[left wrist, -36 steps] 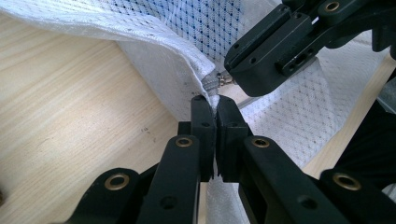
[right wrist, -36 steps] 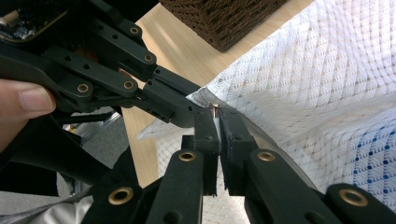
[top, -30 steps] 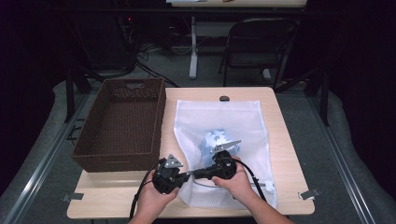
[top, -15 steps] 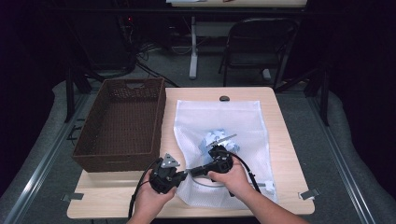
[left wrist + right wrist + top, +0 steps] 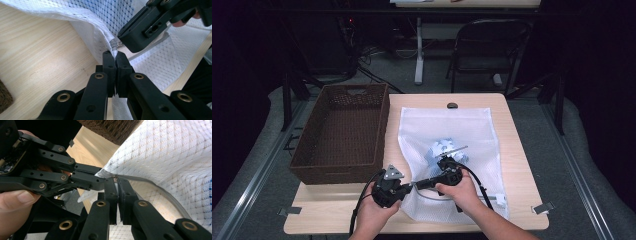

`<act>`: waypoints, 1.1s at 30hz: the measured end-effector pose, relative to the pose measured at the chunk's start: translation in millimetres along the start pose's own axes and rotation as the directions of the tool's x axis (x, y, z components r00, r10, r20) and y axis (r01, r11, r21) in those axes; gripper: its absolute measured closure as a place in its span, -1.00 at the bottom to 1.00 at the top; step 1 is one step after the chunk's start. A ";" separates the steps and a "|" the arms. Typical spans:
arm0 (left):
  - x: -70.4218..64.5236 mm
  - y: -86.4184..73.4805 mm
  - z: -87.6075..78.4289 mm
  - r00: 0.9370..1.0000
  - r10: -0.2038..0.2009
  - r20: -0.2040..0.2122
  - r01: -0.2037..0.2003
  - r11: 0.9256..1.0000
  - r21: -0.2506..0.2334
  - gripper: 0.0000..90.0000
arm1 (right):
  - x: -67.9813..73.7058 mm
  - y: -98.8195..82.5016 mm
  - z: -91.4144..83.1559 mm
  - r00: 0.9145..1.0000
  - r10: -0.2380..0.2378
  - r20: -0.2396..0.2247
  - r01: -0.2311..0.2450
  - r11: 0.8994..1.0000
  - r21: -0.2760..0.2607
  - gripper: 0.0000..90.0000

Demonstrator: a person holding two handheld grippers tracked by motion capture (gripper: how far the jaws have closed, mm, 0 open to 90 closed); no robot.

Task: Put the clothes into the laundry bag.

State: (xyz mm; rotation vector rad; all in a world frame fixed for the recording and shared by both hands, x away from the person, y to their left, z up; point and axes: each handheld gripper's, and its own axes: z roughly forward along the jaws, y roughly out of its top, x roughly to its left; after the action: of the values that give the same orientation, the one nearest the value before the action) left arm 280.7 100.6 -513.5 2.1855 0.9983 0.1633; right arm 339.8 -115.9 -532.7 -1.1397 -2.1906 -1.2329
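1. Where the two tools meet at the near edge of the mesh bag, the left gripper has its jaws pressed together on a fold of the bag's edge fabric
2. Just beyond the left tips sits the zipper pull, and the right gripper has its jaws closed on it, tip to tip with the left
3. The bag lies flat on the table, stretching away from both tools; a pale blue and white bundle shows through the mesh, just past the right gripper
4. What that bundle is cannot be told through the mesh
5. A brown woven basket stands beyond the left gripper, beside the bag; its floor is bare
6. The zipper track curves away to the right of the right jaws
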 end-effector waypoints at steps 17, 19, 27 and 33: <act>7.6 -1.9 -9.5 1.000 -0.025 0.013 0.025 0.999 -0.025 0.97 | -17.1 -12.2 -1.0 0.998 0.061 -0.005 -0.061 0.998 -0.019 0.92; 6.7 -2.7 -7.0 1.000 -0.022 0.010 0.022 1.000 -0.017 0.97 | -17.0 -12.6 -1.5 0.999 0.049 0.011 -0.049 0.999 -0.022 0.92; 12.1 -3.3 -6.2 0.997 -0.070 0.029 0.071 0.997 -0.038 0.70 | -10.0 -14.3 1.3 0.999 -0.025 0.047 0.025 1.000 -0.007 0.92; 12.1 -1.8 -2.8 0.995 -0.090 0.040 0.091 0.995 -0.033 0.44 | -6.7 -14.7 3.6 0.997 -0.054 0.055 0.054 0.999 0.001 0.92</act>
State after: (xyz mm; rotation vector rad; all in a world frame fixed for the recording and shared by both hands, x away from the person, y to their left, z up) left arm 286.9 111.5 -514.7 2.0997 1.0633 0.0958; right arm 332.3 -120.2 -546.9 -1.1350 -2.2753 -1.2383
